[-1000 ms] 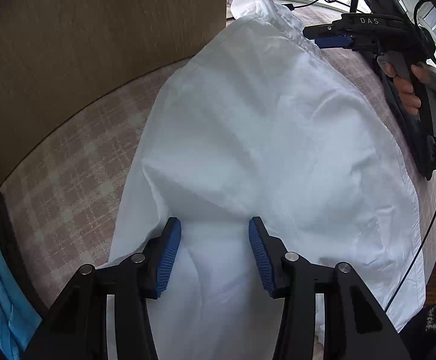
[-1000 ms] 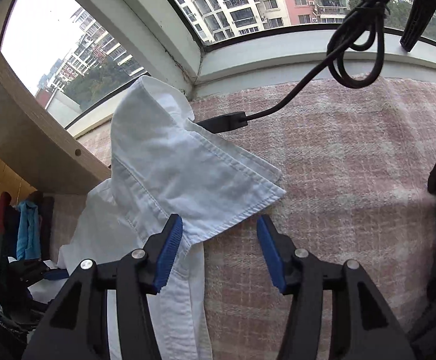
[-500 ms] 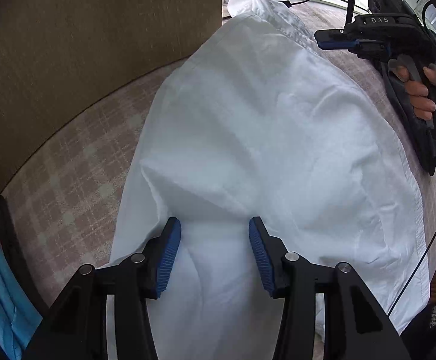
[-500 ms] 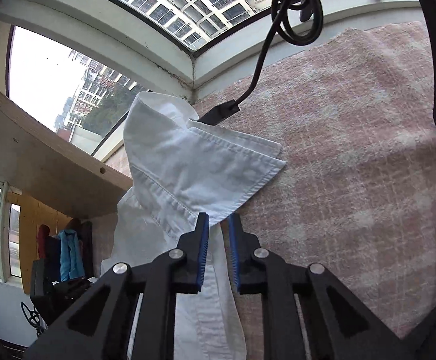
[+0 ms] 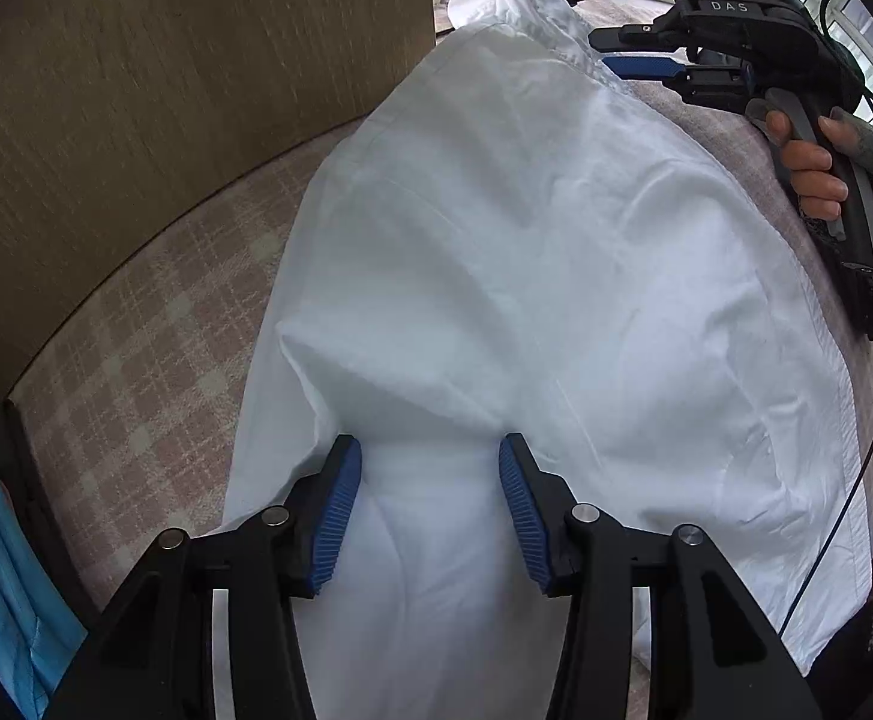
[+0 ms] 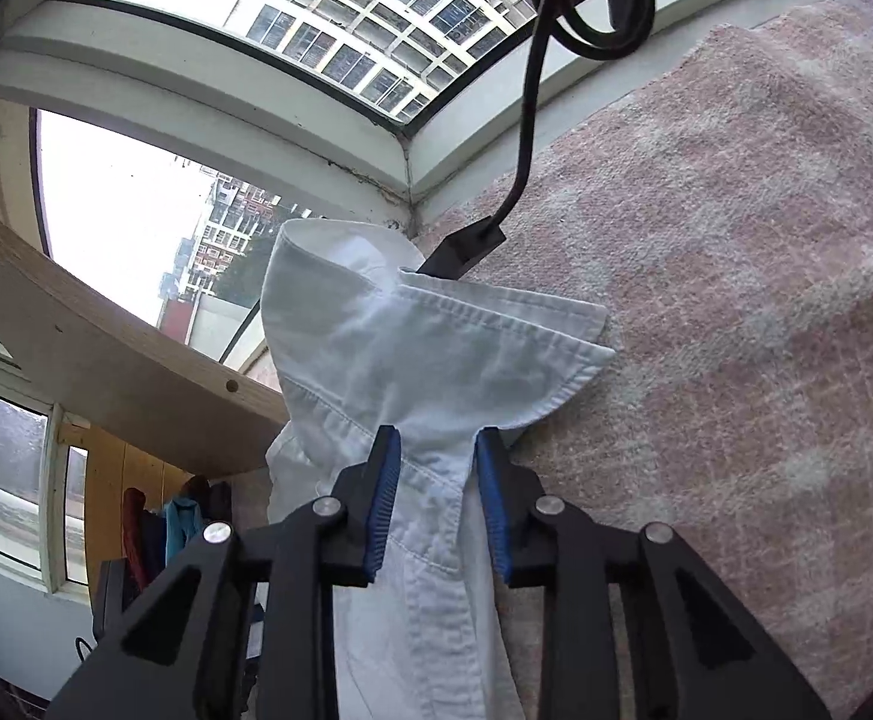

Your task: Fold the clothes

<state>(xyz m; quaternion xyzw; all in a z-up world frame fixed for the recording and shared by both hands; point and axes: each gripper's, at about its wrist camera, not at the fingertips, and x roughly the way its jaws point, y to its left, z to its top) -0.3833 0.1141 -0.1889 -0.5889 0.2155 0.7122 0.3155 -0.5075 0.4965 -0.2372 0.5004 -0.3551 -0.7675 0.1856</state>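
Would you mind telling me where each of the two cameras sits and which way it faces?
Left wrist: on the left claw, looking steeply down at the shirt on the blanket; the right claw and its hand show beyond.
Right wrist: on the right claw, looking across the collar to the window.
Both show the shirt and blanket.

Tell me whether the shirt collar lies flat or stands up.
Stands up: the collar rises off the blanket, its back arching against the window.
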